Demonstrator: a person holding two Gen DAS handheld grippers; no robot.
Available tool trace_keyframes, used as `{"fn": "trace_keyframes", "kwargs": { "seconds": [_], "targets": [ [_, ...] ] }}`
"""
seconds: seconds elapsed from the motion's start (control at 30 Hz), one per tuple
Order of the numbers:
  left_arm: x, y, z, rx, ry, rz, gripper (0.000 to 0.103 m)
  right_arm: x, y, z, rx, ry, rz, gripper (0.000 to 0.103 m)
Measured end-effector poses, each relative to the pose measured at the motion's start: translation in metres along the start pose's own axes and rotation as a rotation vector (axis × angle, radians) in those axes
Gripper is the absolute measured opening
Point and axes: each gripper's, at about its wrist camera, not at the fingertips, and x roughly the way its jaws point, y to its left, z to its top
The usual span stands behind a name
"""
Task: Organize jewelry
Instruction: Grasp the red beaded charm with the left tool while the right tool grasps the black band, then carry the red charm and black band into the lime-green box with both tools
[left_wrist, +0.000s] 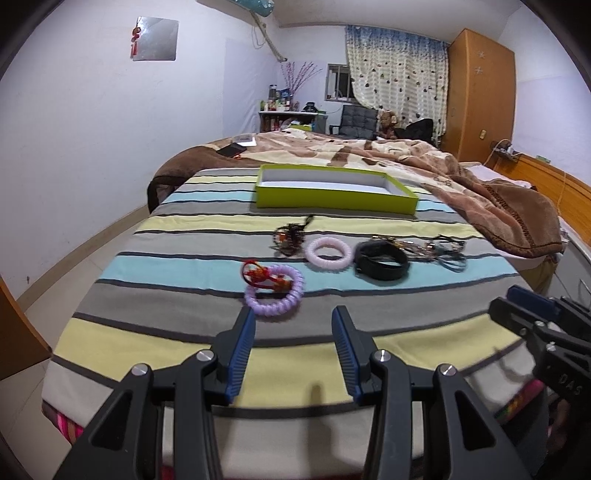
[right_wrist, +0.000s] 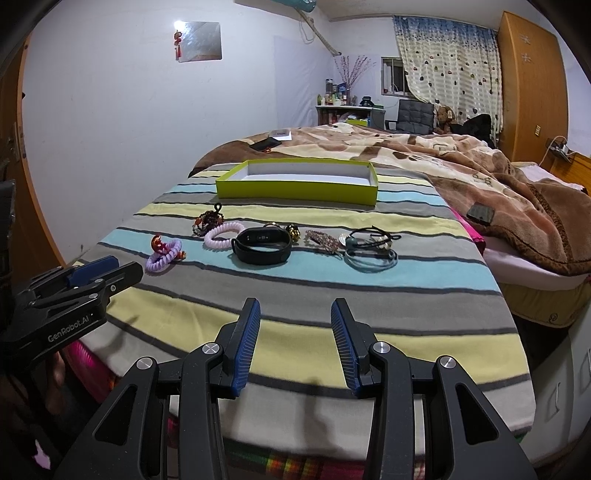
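Observation:
Jewelry lies in a row across the striped bedspread: a purple spiral bracelet with a red knot charm, a dark beaded piece, a pink spiral bracelet, a black wristband and tangled cords. Behind them stands an empty lime-green tray. My left gripper hovers open just short of the purple bracelet. In the right wrist view the right gripper is open over the near stripes, with the wristband, cords and tray beyond it.
A brown patterned blanket is heaped on the far and right side of the bed, with a dark phone on it. Another phone lies at the far left. A wardrobe, chair and cluttered desk stand at the back.

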Motion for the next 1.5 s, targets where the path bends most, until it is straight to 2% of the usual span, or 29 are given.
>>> {"fn": "trace_keyframes", "kwargs": {
  "seconds": [0.27,0.57,0.9,0.93,1.07,1.23,1.37,1.5],
  "targets": [
    [0.023,0.027,0.017,-0.045,0.031,0.032,0.045,0.029,-0.002,0.022,0.018,0.028,0.031,0.041],
    [0.049,0.042,0.03,-0.084,0.119,-0.049,0.045,0.056,0.0,0.045,0.039,0.07,0.055,0.041],
    [0.071,0.038,0.038,-0.09,0.164,-0.083,0.044,0.105,-0.008,0.061,0.092,0.192,0.064,0.041],
    [0.072,0.039,0.039,-0.091,0.164,-0.083,0.043,0.109,-0.008,0.062,0.091,0.204,0.064,0.039],
    [0.075,0.039,0.039,-0.09,0.17,-0.085,0.025,0.123,-0.008,0.064,0.087,0.259,0.072,0.031],
    [0.07,0.039,0.038,-0.086,0.159,-0.083,0.024,0.127,-0.001,0.066,0.046,0.273,0.076,0.016],
    [0.062,0.041,0.039,-0.095,0.128,-0.091,0.023,0.124,0.003,0.066,0.013,0.258,0.044,0.004],
    [0.05,0.041,0.045,-0.086,0.095,-0.111,0.023,0.118,0.0,0.064,0.023,0.246,0.041,0.003]
  ]
}}
